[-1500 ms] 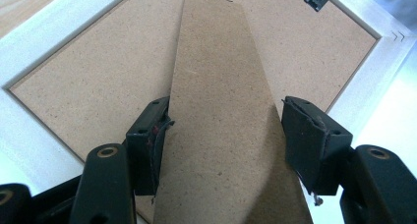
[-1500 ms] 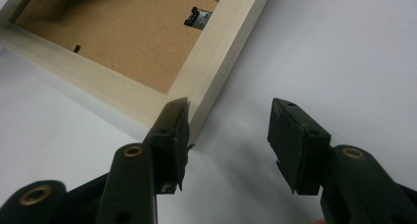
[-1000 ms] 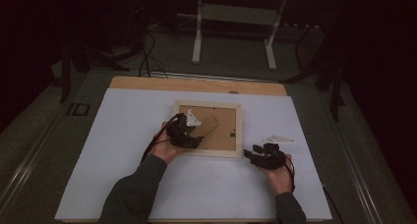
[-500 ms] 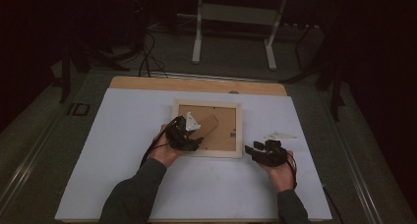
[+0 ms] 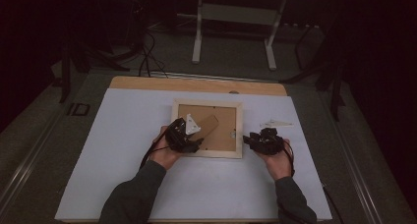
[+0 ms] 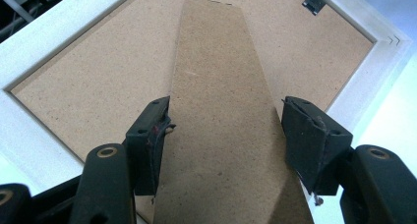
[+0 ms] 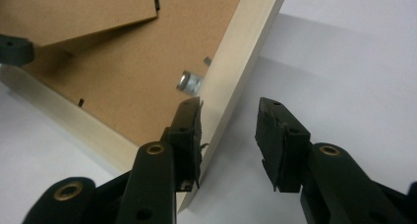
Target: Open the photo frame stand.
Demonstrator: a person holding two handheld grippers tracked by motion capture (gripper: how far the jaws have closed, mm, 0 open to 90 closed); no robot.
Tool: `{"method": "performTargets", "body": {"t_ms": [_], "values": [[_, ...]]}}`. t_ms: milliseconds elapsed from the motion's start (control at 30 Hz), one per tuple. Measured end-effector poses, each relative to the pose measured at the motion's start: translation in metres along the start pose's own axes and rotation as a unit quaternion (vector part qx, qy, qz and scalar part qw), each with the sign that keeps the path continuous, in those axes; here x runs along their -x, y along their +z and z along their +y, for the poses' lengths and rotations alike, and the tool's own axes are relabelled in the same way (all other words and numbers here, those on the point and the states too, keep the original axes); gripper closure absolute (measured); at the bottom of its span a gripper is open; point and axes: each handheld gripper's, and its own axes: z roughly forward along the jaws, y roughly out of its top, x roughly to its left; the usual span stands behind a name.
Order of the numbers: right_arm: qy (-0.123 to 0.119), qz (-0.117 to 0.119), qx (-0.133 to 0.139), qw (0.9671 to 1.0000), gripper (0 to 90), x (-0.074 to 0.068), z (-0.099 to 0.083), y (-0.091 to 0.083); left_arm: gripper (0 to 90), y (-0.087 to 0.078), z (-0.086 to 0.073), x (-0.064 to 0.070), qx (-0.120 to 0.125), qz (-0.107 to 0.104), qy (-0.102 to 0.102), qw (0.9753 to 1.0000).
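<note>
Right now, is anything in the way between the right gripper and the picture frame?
No, nothing visible is. The right gripper is open at the picture frame, with one jaw over its pale right rail and the other over the white table. The left gripper is open astride the cardboard stand.

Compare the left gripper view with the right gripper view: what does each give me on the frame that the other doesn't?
Left gripper view: the cardboard stand runs up between the left gripper's open jaws, and a black clip sits near the far corner.

Right gripper view: the right gripper is open, its jaws either side of the frame's pale edge, with a small metal tab on the backing.

Both: the picture frame lying face down, brown backing up, on the white table.
</note>
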Motion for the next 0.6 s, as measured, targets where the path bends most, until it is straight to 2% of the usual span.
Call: {"method": "performTargets", "body": {"t_ms": [200, 267, 500, 600], "values": [[-0.007, -0.001, -0.012, 0.9999, 58.2, 0.003, 0.015, 0.008, 39.2, -0.002, -0.001, 0.003, 0.005, 0.008, 0.008, 0.9999], [-0.021, 0.000, -0.019, 0.9996, 55.7, 0.004, 0.021, 0.012, 39.2, -0.003, -0.001, 0.005, 0.008, 0.012, 0.012, 0.9998], [-0.015, 0.011, -0.030, 0.9994, 53.8, 0.006, 0.034, 0.023, 39.1, -0.006, -0.002, 0.010, 0.017, 0.023, 0.024, 0.9993], [-0.029, 0.014, -0.040, 0.9987, 53.1, 0.005, 0.040, 0.027, 39.1, -0.008, -0.002, 0.011, 0.022, 0.026, 0.027, 0.9990]]}}
